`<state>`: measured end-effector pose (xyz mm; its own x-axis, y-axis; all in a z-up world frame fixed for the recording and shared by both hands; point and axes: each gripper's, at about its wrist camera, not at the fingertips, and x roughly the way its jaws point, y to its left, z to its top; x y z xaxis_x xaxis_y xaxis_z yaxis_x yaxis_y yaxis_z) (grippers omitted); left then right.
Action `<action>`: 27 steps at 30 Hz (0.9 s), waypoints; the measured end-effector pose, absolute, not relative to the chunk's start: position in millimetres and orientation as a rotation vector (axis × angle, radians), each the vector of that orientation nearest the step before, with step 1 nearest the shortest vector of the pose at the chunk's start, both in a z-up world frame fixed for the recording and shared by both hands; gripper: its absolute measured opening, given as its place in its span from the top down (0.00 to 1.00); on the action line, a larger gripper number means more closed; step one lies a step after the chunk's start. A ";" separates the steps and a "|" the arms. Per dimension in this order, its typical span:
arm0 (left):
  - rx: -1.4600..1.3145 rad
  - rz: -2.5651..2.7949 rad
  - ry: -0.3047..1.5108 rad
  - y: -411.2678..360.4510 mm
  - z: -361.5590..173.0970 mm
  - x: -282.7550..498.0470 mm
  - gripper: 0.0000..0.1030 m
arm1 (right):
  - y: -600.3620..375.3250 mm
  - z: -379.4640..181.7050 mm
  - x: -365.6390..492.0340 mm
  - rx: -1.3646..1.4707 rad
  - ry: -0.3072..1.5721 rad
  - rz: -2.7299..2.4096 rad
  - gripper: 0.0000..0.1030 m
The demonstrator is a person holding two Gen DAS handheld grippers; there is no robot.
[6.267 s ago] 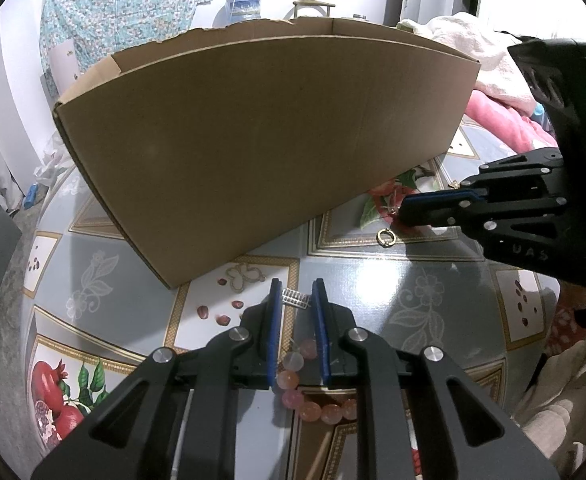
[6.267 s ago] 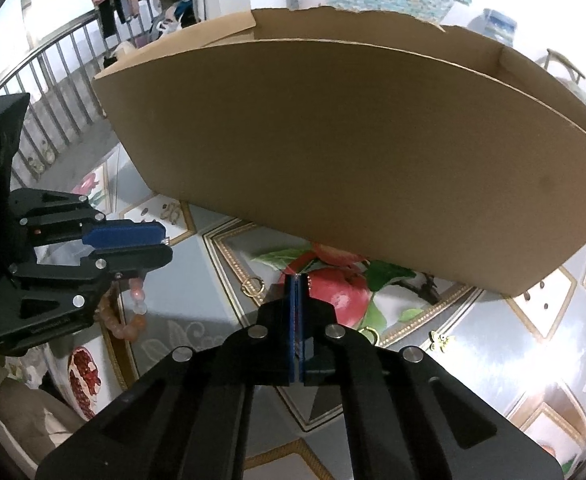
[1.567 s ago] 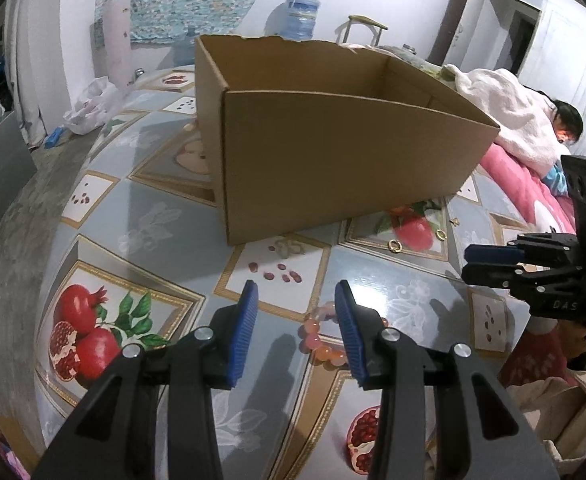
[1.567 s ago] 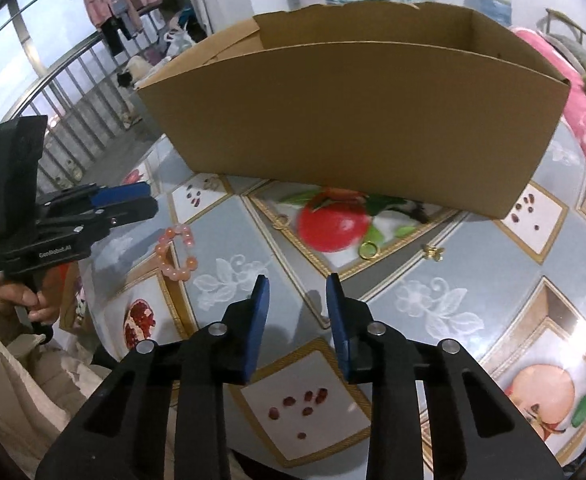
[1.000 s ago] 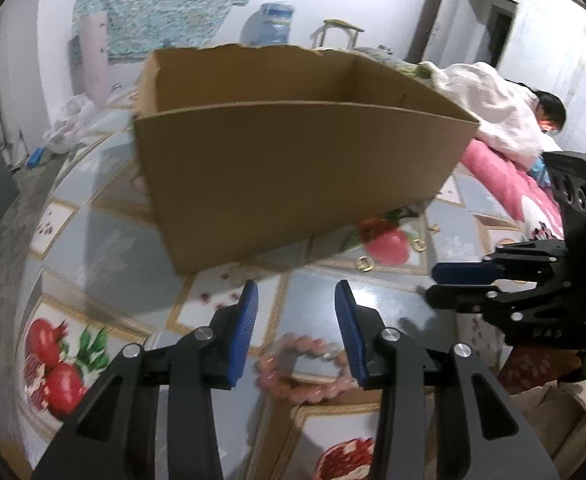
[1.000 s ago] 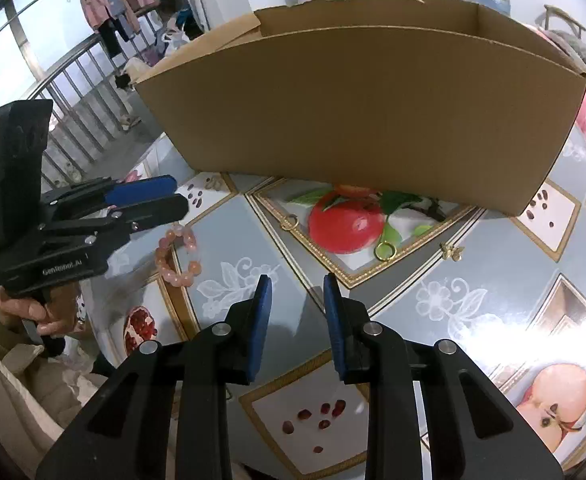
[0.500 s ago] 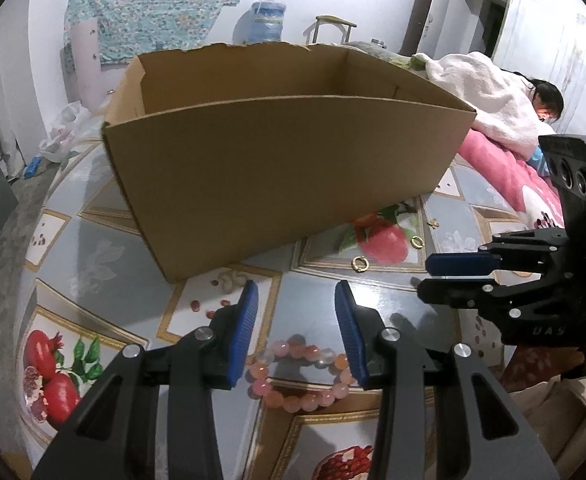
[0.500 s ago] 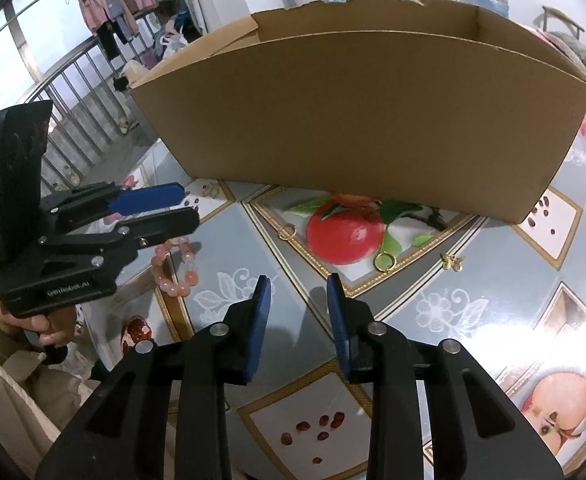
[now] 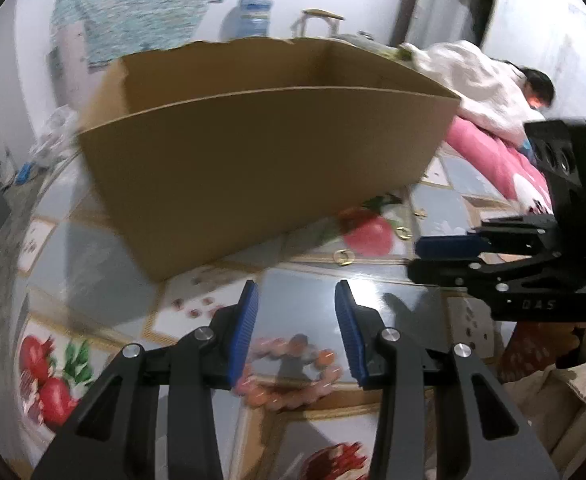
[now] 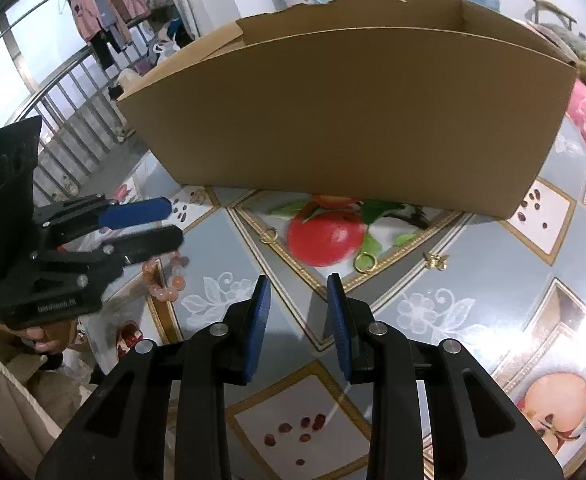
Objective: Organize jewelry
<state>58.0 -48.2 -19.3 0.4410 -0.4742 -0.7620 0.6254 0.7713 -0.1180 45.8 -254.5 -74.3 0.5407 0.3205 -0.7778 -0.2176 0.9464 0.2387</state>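
Left wrist view: left gripper (image 9: 296, 322) jaws part-open, empty, over bead bracelet (image 9: 291, 372) on near table (image 10: 473, 248) | right gripper (image 10: 298, 312) part-open, empty | two gold rings (image 10: 364, 262), gold charm (image 10: 435, 259) lie before box (image 10: 353, 120) | nothing visibly boxed.

**Colours on the jewelry table**

Plain brown cardboard box (image 10: 353, 112). Glossy blue-grey tablecloth (image 10: 473, 248) with gold-bordered panels, red fruit, white flowers. Pink and orange bead bracelet (image 9: 293, 376). Gold rings (image 10: 364, 263). Black grippers with blue pads (image 10: 257, 328).
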 end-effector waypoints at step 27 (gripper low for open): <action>0.301 -0.739 0.903 -102.1 -38.0 73.9 0.79 | -269.9 -76.0 49.1 0.163 0.914 0.248 0.72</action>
